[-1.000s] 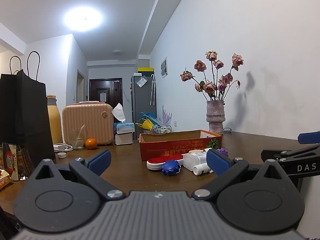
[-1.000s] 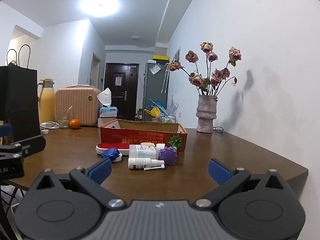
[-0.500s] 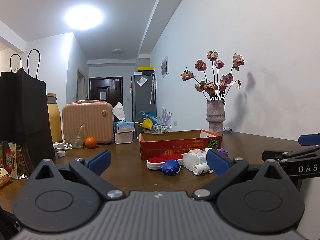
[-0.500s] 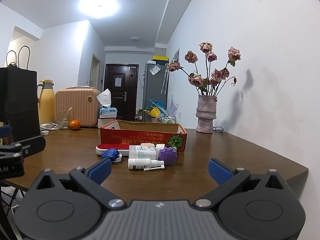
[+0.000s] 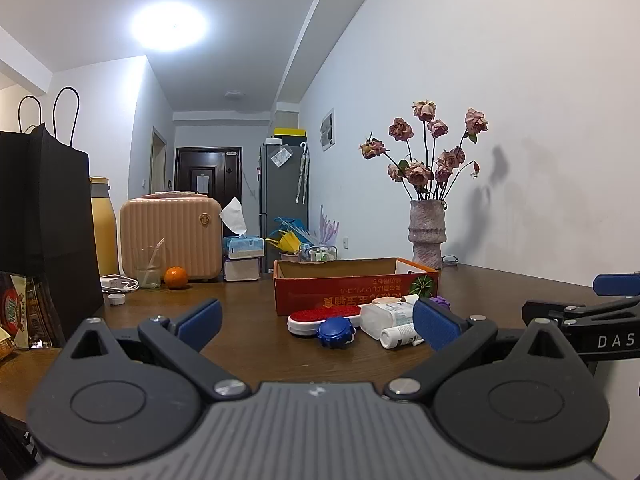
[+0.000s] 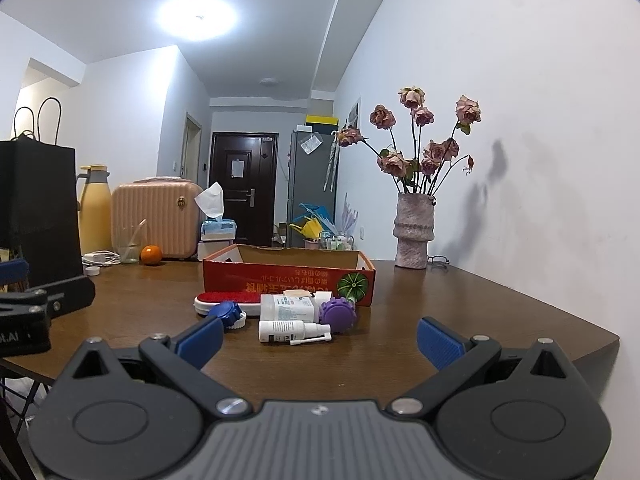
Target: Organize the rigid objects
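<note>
Both tools are released and empty, the left tool [image 5: 316, 318] and right tool [image 6: 320, 334] low in their frames with blue pads spread wide, well short of the clutter. Almost nothing has changed over the last second: the views only drift slightly, so sorting looks not yet begun. At centre frame the red cardboard box [image 6: 288, 282] sits on the bench [image 6: 460, 312]; just in front lie a red brush [image 6: 228, 300], blue cap [image 6: 226, 312], white bottle [image 6: 286, 307], spray bottle [image 6: 290, 330] and purple cap [image 6: 339, 311], all outside the box.
</note>
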A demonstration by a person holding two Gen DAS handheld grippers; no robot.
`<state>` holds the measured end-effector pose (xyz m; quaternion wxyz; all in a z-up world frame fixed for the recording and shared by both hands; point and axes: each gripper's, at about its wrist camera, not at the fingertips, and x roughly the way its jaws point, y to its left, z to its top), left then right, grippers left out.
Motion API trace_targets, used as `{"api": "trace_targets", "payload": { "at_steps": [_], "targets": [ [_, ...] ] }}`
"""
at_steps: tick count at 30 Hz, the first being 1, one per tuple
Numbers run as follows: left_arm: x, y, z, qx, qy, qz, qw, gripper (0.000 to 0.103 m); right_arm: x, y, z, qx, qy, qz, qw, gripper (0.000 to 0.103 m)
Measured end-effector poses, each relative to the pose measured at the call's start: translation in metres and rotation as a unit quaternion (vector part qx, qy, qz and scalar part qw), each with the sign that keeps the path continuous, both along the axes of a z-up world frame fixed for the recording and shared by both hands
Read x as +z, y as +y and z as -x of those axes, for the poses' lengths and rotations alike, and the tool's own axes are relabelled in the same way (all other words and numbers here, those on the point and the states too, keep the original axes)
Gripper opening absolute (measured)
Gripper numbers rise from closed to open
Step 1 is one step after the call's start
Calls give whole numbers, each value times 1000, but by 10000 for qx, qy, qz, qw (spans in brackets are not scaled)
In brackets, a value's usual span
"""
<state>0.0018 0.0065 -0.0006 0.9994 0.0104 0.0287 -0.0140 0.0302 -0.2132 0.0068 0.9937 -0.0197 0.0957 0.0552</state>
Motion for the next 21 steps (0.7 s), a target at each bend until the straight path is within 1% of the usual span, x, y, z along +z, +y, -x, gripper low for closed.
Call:
{"api": "trace_targets", "payload": {
  "at_steps": [21],
  "targets": [
    [1, -1, -1, -34, 19, -22, 10000, 103, -1, 0, 1, -2, -18, -17, 10000, 103]
  ]
}}
